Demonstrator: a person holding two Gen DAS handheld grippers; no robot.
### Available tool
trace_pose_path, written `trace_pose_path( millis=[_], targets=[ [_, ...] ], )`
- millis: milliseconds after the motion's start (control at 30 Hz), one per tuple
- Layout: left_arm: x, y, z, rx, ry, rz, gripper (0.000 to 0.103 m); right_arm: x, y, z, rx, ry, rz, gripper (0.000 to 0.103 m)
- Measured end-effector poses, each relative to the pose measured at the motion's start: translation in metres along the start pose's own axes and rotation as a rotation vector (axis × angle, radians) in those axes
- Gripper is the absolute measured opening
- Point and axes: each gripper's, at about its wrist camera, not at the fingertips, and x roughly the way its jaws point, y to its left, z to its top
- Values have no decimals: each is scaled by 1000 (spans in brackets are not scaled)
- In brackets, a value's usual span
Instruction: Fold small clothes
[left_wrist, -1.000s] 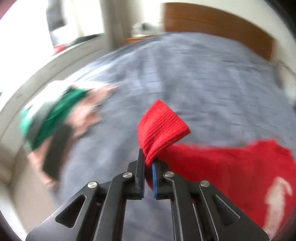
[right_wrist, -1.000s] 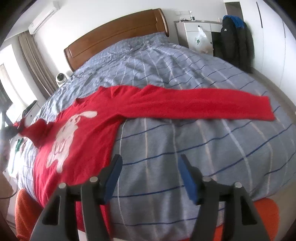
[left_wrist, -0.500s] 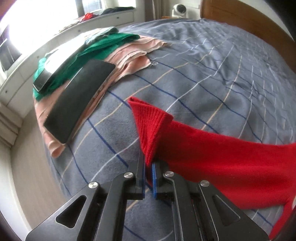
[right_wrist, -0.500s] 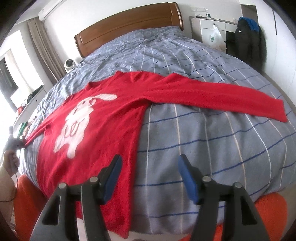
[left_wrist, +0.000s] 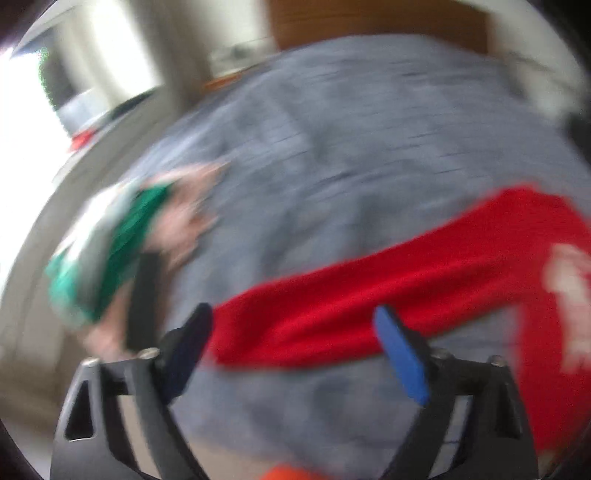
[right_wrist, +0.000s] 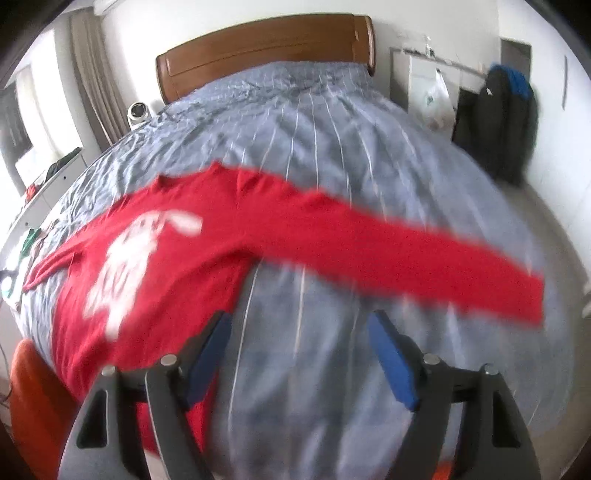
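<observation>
**Red sweater laid out on bed, both tongs empty**

Item 1. Sweater (right_wrist: 192, 266): red knit with a white figure on the chest, spread face up across the bed (right_wrist: 332, 140). Body lies toward the near-left edge; one sleeve (right_wrist: 406, 254) stretches out flat to the right, the other sleeve (left_wrist: 332, 314) runs toward the left edge. Laid flat with sleeves out, it appears set up for folding; no fold is made yet.

Item 2. Left tongs (left_wrist: 295, 347): spread wide, holding nothing, hovering just above the left sleeve's cuff end. The view is heavily blurred.

Item 3. Right tongs (right_wrist: 299, 354): spread wide, holding nothing, above the bare quilt between the sweater's body and the right sleeve. Likely placed to take either next.

Item 4. Pile (left_wrist: 110, 258) of green, pink and dark items near the bed's left edge, well apart from the sweater's body; probably clothes set aside, though blur hides detail.

Item 5. Headboard (right_wrist: 266, 48), wooden, at the far end.

Markings: no brand, label or readable writing visible; the chest figure is too blurred to identify.
</observation>
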Motion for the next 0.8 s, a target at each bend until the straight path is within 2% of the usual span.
trace_pose_path(
  millis=[33, 67, 133, 233, 300, 400, 500, 633, 667, 700, 733, 767, 800],
  targets=[
    [5, -20, 17, 54, -12, -114, 99, 7, 0, 17, -13, -2, 26, 87],
    [12, -36, 30, 95, -14, -181, 99, 17, 2, 35, -27, -2, 58, 89],
    [37, -72, 56, 172, -12, -244, 99, 45, 5, 69, -48, 2, 105, 89],
    [89, -123, 92, 243, 66, -328, 98, 97, 6, 109, -16, 55, 156, 89],
    [120, -151, 107, 287, 107, -347, 98, 134, 9, 127, -7, 120, 181, 89],
    [149, -178, 112, 344, 138, -318, 97, 184, 22, 146, -59, 227, 182, 89],
    [174, -192, 116, 344, 183, -313, 97, 212, 35, 153, -134, 267, 168, 89],
    [184, -200, 110, 388, 221, -322, 96, 243, 45, 155, -200, 302, 141, 89],
    [182, -202, 107, 406, 222, -323, 91, 251, 46, 153, -200, 315, 130, 89],
    [179, -204, 104, 421, 224, -332, 72, 259, 47, 151, -196, 330, 118, 88],
    [176, -206, 102, 430, 236, -360, 58, 261, 48, 149, -196, 335, 116, 81],
    [171, -209, 100, 437, 244, -381, 16, 262, 50, 147, -203, 335, 117, 76],
    [165, -212, 98, 453, 241, -360, 2, 261, 53, 145, -224, 327, 110, 58]
  ],
)
